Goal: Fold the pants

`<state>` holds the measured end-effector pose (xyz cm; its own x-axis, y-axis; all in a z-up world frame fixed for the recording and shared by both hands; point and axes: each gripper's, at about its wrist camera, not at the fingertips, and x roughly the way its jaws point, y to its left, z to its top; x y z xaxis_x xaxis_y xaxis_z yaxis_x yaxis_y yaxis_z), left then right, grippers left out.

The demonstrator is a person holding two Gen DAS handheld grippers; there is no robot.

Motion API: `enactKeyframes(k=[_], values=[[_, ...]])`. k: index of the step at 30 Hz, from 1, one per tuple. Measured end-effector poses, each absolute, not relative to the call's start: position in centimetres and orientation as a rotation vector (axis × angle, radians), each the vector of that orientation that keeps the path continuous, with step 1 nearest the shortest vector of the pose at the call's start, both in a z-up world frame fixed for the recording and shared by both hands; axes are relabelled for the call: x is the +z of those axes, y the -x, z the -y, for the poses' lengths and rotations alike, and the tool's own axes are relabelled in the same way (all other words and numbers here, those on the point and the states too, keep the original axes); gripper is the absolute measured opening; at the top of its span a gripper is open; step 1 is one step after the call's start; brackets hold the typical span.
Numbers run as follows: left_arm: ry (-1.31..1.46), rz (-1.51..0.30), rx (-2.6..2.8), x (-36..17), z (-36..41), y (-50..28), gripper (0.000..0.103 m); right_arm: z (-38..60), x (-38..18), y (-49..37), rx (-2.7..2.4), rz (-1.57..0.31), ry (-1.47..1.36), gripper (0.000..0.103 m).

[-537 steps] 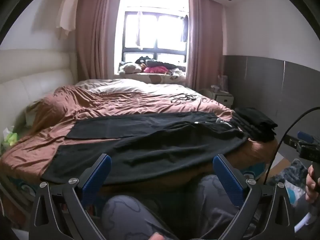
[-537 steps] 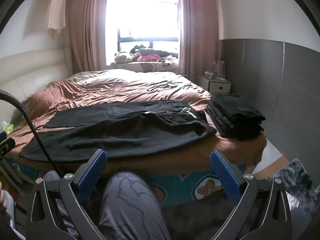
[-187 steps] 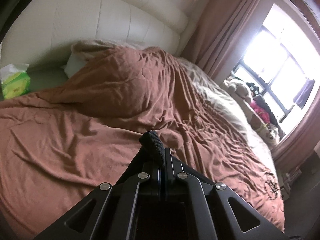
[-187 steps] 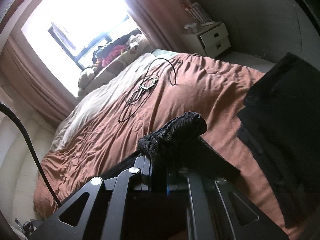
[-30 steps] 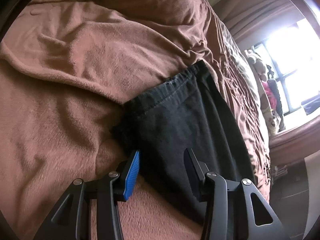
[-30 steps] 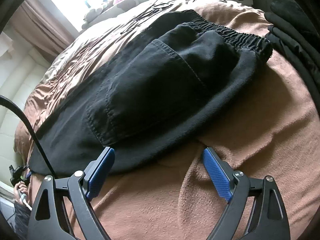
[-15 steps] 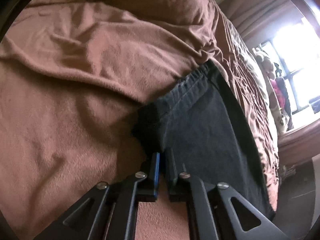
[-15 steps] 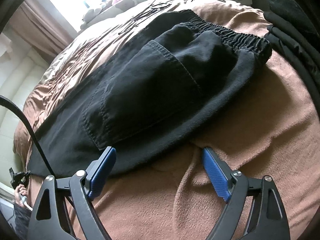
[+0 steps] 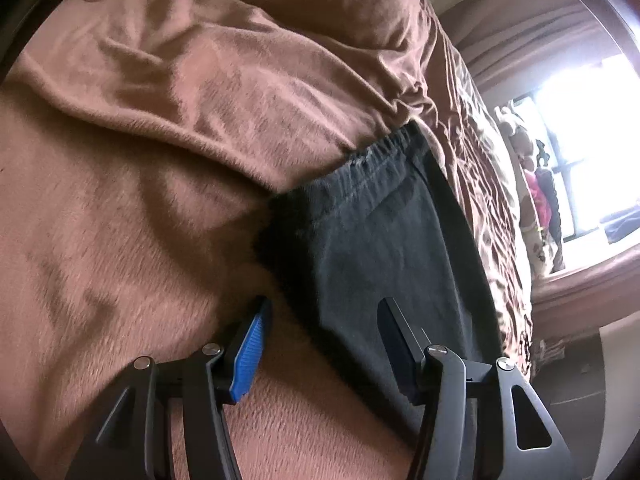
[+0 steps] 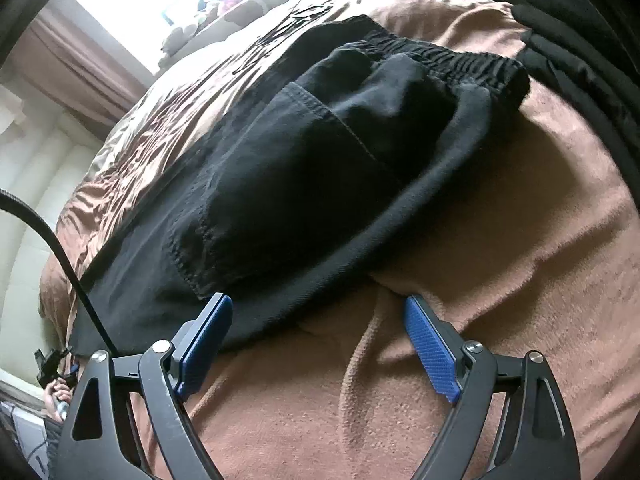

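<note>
Black pants lie folded lengthwise on the brown bedspread, back pocket up, elastic waistband at the far right. The hem end of the pants shows in the left wrist view. My left gripper is open, its jaws astride the near corner of the hem end, nothing held. My right gripper is open and empty, low over the bedspread at the pants' near edge below the pocket.
A stack of folded black clothes lies right of the waistband. A black cable lies on the bed beyond the pants. The bedspread is rumpled left of the hem. The window and stuffed toys stand at the far side.
My left gripper was shut at the hem corner half a second ago and has opened again, letting the fabric go. My right gripper has edged closer to the pants' near edge.
</note>
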<state>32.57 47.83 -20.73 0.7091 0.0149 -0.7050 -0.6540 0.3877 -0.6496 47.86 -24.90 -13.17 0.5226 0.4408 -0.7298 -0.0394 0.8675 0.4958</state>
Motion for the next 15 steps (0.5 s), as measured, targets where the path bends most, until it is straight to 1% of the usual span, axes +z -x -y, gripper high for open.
enactKeyframes(k=[5,6,7,8,9,10,15], values=[[1.131,-0.635,0.456,-20.9,-48.9,-33.3,0.057,25.3,-13.3,-47.7,0.296,-0.976,-0.476,0.087],[1.132,-0.630,0.455,-20.8,-48.9,-33.3,0.056,25.2,-13.2,-47.6,0.295,-0.975,-0.474,0.087],[1.132,-0.624,0.451,-20.6,-48.9,-33.3,0.046,25.2,-13.2,-47.7,0.294,-0.975,-0.468,0.087],[1.136,-0.620,0.439,-20.5,-48.9,-33.2,0.032,25.1,-13.2,-47.7,0.293,-0.975,-0.464,0.087],[1.145,-0.613,0.419,-20.4,-48.8,-33.0,0.028,25.0,-13.2,-47.6,0.294,-0.974,-0.461,0.087],[1.155,-0.599,0.404,-20.3,-48.9,-32.8,0.026,25.0,-13.1,-47.7,0.294,-0.973,-0.461,0.087],[1.170,-0.602,0.368,-19.8,-48.8,-32.4,0.026,24.9,-13.1,-47.6,0.293,-0.975,-0.470,0.087]])
